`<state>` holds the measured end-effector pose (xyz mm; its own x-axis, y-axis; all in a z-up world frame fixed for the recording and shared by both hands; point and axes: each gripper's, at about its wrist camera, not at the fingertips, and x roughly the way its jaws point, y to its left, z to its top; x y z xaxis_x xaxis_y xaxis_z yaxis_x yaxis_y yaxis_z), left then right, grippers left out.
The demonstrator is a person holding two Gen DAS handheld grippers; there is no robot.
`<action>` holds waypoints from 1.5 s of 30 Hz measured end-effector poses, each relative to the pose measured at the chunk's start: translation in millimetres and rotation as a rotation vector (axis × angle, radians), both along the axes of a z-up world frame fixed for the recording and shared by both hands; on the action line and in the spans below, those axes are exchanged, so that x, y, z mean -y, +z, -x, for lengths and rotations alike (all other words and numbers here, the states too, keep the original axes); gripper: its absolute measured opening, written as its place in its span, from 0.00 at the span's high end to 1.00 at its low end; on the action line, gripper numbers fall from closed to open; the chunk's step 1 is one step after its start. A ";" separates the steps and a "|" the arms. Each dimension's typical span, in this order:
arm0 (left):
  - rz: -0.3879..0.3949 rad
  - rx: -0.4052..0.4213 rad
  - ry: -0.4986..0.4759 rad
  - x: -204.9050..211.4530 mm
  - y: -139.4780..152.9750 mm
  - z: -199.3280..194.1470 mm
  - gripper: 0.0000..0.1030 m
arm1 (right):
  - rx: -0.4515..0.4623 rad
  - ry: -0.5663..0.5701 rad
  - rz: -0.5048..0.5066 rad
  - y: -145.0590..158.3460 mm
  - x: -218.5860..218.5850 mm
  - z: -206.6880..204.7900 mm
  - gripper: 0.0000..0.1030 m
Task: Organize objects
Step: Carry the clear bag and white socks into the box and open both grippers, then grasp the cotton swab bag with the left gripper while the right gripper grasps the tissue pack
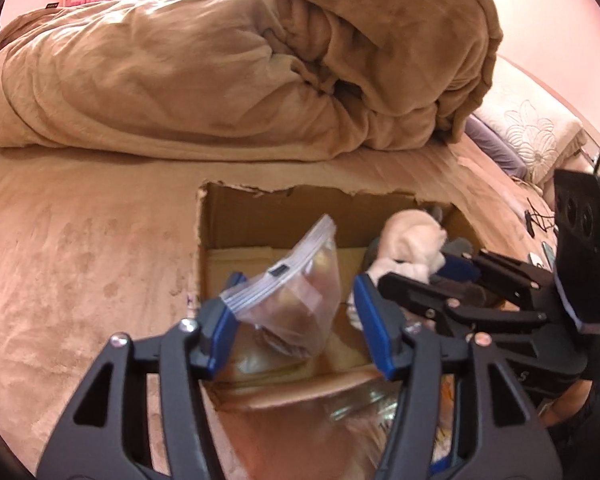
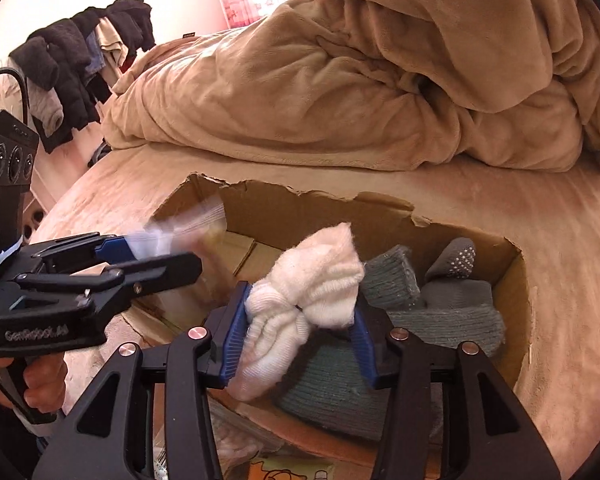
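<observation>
Tongs (image 2: 300, 332) astride white sock (image 2: 300, 300) — over box (image 2: 516, 280)

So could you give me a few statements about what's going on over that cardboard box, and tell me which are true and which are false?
1. The cardboard box sits on a bed covered in tan fabric. True.
2. A clear zip bag hangs between the fingers of the left gripper. True.
3. The right gripper has a black sock between its fingers. False: it is a white sock.
4. The box is empty. False: grey socks already lie inside it.
5. A rumpled tan duvet is piled up behind the box. True.
</observation>
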<state>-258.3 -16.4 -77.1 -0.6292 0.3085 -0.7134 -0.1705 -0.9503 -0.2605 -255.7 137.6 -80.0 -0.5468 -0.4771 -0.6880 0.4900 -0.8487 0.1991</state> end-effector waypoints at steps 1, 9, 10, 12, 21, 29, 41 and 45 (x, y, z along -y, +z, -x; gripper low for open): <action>0.002 -0.004 -0.003 -0.4 0.3 -2.1 0.45 | -0.006 0.009 0.006 0.5 1.0 -1.2 0.50; 0.009 -0.041 0.007 7.6 11.3 -24.4 0.38 | -0.038 0.031 -0.020 3.4 9.5 -11.1 0.42; 0.006 -0.052 0.009 9.0 14.4 -28.6 0.36 | -0.044 0.023 -0.027 4.6 8.2 -12.6 0.42; 0.013 -0.069 0.015 9.8 19.0 -35.0 0.34 | -0.056 0.008 -0.028 7.5 3.0 -16.9 0.42; 0.029 -0.124 0.026 9.2 39.9 -70.1 0.28 | -0.100 -0.096 -0.027 30.1 -28.0 -45.5 0.42; -0.005 -0.188 0.053 4.0 73.9 -105.3 0.22 | -0.193 -0.147 0.020 78.4 -56.5 -93.5 0.37; -0.034 -0.210 0.086 -15.6 102.8 -178.2 0.16 | -0.253 -0.196 0.043 109.1 -77.0 -160.8 0.30; -0.032 -0.191 0.088 -20.0 100.9 -198.2 0.15 | -0.246 -0.213 0.067 106.8 -85.9 -181.3 0.29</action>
